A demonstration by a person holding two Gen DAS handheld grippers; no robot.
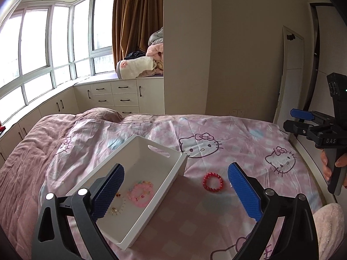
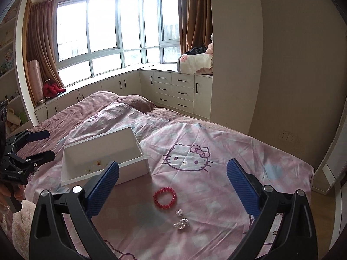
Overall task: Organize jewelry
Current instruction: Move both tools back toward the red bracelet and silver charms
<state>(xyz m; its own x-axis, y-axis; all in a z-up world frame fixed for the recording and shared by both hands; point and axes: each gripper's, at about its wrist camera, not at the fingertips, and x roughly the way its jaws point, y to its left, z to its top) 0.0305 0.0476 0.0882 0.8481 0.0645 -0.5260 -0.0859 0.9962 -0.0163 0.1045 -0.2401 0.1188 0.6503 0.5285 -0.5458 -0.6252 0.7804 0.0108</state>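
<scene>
Both wrist views look down-forward over bed, close; share white box and red bracelet.

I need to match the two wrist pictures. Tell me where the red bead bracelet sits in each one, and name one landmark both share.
Left wrist: the red bead bracelet lies on the pink bedspread, right of centre, just right of the white bin and close to the right blue pad.
Right wrist: the bracelet lies low at centre, between the open fingers, with two small clear pieces just below it.
Shared landmark: the white bin, left of the bracelet in both.
</scene>
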